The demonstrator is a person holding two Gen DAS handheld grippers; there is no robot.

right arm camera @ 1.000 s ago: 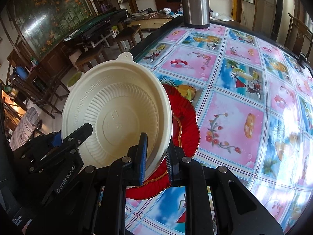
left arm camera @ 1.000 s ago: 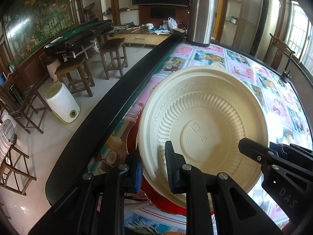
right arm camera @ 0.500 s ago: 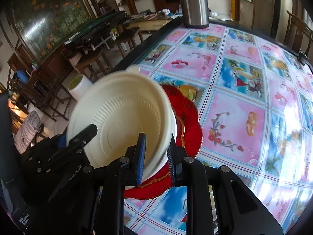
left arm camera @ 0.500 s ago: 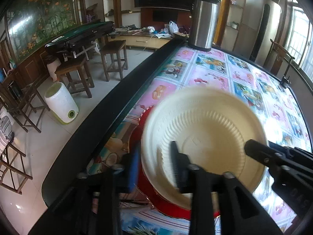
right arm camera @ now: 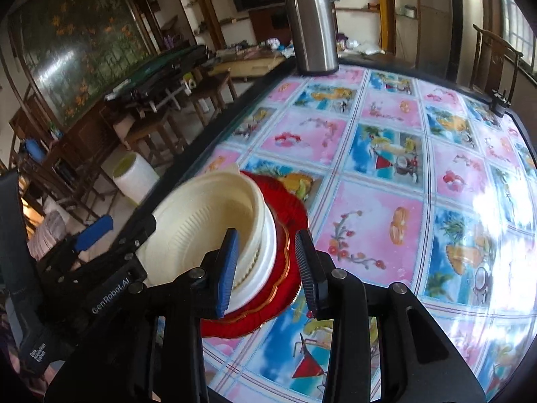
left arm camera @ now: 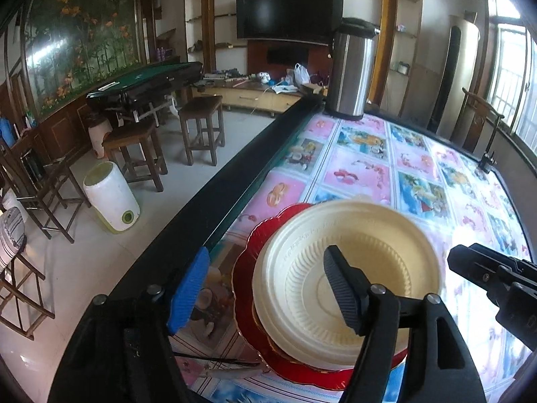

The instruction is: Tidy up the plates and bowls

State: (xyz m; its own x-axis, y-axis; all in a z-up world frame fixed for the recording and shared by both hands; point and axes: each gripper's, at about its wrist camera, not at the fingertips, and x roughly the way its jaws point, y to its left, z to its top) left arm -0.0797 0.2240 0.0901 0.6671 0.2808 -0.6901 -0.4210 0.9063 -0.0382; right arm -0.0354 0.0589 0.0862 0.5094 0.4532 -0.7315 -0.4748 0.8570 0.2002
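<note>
Left gripper (left arm camera: pixel 265 285) spread wide, holding nothing, one finger over the cream bowl (left arm camera: pixel 345 278). Right gripper (right arm camera: pixel 266 265) also parted and empty, straddling the bowl's near rim. Bowl stacked on a red plate (left arm camera: pixel 268 235) at the near left edge of the patterned table (right arm camera: pixel 369 228), close to the drop. Best pulled straight back and clear without brushing the rim, since a light bowl likely shifts easily. Steel urn (right arm camera: pixel 312 23) far off.

Home living room: wall television (left arm camera: pixel 289 14), wooden stools (left arm camera: pixel 200 127), patterned dining table (left arm camera: pixel 414 171).
</note>
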